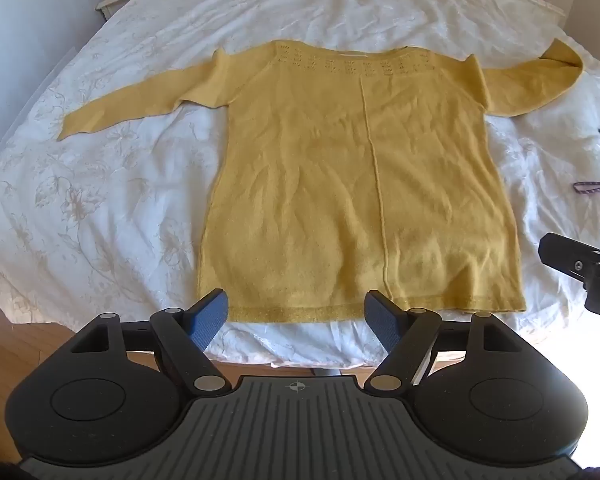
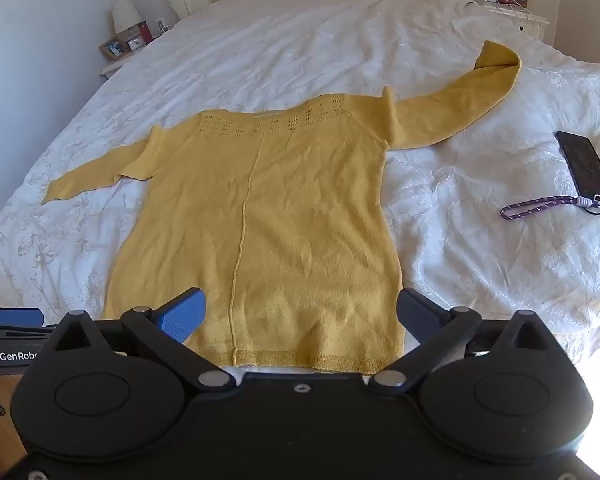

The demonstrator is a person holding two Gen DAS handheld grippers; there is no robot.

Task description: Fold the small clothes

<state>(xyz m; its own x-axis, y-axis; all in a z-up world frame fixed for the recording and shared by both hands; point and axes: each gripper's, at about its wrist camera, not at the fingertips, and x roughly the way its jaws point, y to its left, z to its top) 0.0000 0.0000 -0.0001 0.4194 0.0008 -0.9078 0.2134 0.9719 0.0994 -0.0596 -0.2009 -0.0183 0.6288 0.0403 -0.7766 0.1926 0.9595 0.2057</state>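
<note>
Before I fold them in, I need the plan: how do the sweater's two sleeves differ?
The left sleeve lies flat and straight, slanting toward the hem side; the right sleeve slants toward the headboard, its end doubled back on itself. Both are mustard yellow, spread out from the body on the white bedspread.

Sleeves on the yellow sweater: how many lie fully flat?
1. The left sleeve lies flat toward the bed's left edge; the right sleeve runs up-right, its cuff end folded back.

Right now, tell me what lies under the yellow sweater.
The yellow sweater lies flat on the white bedspread, which shows all around it. Anything else beneath is covered and cannot be seen.
</note>
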